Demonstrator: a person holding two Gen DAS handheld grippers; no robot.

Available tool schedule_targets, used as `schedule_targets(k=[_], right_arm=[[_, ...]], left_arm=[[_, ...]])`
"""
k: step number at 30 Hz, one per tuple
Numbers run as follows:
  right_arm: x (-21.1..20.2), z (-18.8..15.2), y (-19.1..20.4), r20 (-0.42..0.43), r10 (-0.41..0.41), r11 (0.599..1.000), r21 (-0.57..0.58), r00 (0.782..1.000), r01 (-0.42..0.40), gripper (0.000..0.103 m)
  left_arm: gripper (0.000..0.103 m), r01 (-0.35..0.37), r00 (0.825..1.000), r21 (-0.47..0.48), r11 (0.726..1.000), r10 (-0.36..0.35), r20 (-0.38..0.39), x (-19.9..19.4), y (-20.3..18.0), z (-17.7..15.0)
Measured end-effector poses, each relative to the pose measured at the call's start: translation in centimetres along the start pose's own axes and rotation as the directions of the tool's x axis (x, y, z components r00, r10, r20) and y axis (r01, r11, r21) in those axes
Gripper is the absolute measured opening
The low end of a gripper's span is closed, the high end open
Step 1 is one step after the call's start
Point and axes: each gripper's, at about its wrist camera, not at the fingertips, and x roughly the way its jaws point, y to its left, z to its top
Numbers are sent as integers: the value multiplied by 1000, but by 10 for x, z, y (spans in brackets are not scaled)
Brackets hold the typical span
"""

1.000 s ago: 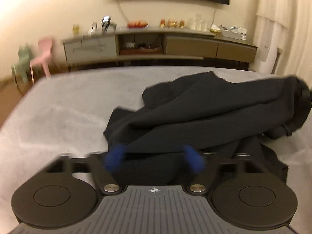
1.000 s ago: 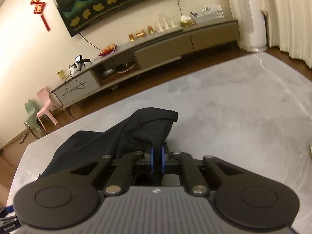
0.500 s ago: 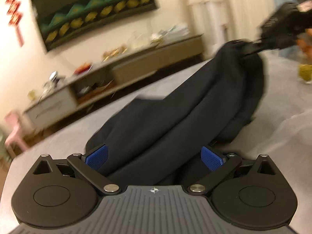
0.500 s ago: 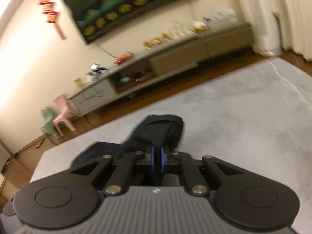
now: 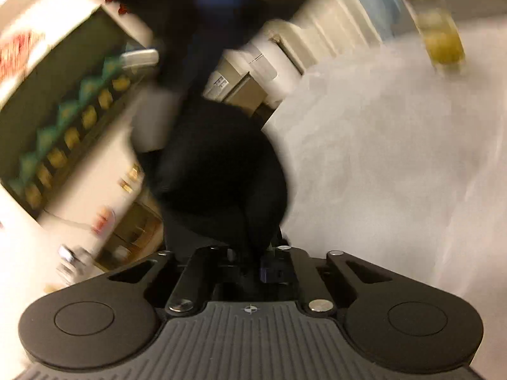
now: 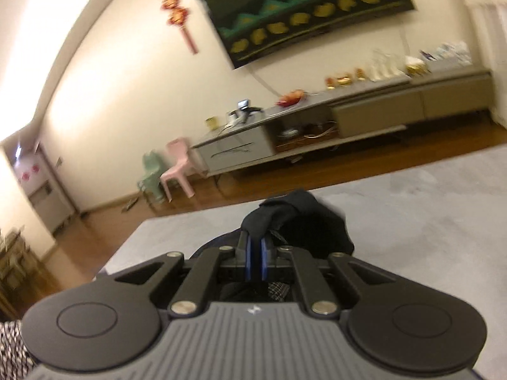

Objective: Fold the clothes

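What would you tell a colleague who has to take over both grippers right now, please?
Left gripper: shut on the black fabric garment, view tilted and badly blurred by motion.
Right gripper: shut on another part of the same garment, blue pads pinching cloth.
The garment hangs bunched between both grippers above the pale grey soft surface.
Done: both grips taken, cloth lifted.
Left: spread it flat, then make every fold; no fold is visible yet.
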Motion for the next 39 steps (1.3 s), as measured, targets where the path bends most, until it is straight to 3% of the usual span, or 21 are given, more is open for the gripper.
schedule_targets(k=[2, 4, 5, 7, 10, 11, 12, 14, 17, 19, 20, 22, 23, 25, 27, 29, 30, 32, 35, 37, 39], right_arm=[[-12, 6, -14, 59, -18, 998, 57, 998, 14, 8], [-38, 11, -36, 192, -39, 983, 186, 981, 3, 20], [-52, 13, -45, 251, -53, 972, 235, 967, -7, 29], [-74, 18, -60, 323, -99, 957, 289, 941, 1, 32], [-61, 19, -69, 203, -301, 945, 196, 932, 263, 34], [-57, 19, -72, 167, -370, 925, 157, 914, 346, 37], [-41, 18, -75, 113, -469, 883, 59, 876, 465, 48], [-15, 12, -85, 59, -536, 837, -97, 842, 539, 48], [10, 4, -100, -4, -589, 793, -198, 808, 577, 46], [14, 2, -96, -29, -531, 839, -159, 847, 521, 45], [17, 1, -90, -38, -486, 867, -144, 873, 476, 45], [26, -12, -67, -80, -403, 906, -175, 912, 385, 46], [30, -19, -55, -103, -361, 922, -190, 927, 338, 48], [39, -33, -32, -149, -275, 946, -215, 950, 241, 51], [47, -44, -19, -183, -260, 947, -241, 948, 213, 52], [56, -55, -6, -216, -246, 946, -266, 945, 185, 55], [60, -61, 0, -233, -239, 945, -278, 943, 171, 55], [68, -72, 12, -266, -227, 943, -302, 937, 143, 58], [78, -83, 27, -307, -215, 940, -324, 927, 110, 62], [82, -84, 32, -323, -215, 940, -325, 922, 106, 63], [84, -87, 35, -347, -196, 945, -316, 917, 82, 64]], left_arm=[[5, 7, 1000, -79, 997, -6, 17, -2, 20, 21], [5, 10, 998, -196, 981, 3, 67, -13, 52, 49], [5, 13, 996, -255, 967, 11, 93, -19, 69, 63], [5, 13, 987, -388, 922, 52, 155, -39, 109, 90], [4, 23, 961, -569, 822, 139, 241, -84, 168, 113], [4, 32, 951, -616, 787, 165, 260, -104, 184, 113], [4, 25, 944, -661, 750, 200, 263, -124, 201, 105], [4, 8, 927, -744, 668, 274, 256, -163, 236, 86], [4, -143, 909, -849, 509, 406, 90, -209, 279, 17], [4, -323, 888, -858, 399, 441, -129, -214, 292, -46], [5, -392, 888, -837, 383, 396, -235, -205, 290, -75], [6, -469, 883, -791, 392, 221, -414, -176, 265, -132], [6, -501, 859, -765, 404, 127, -496, -161, 251, -160], [15, -485, 859, -763, 428, 66, -508, -160, 219, -181], [30, -459, 863, -766, 450, 20, -505, -161, 188, -198], [61, -433, 883, -754, 494, 63, -466, -169, 166, -187], [67, -409, 896, -746, 526, 76, -437, -171, 159, -180], [85, -326, 930, -707, 628, 79, -358, -169, 142, -157], [98, -221, 962, -592, 775, 71, -265, -153, 110, -127], [102, -173, 958, -517, 838, 23, -284, -133, 85, -121], [102, -180, 942, -471, 864, 13, -335, -109, 68, -123]])
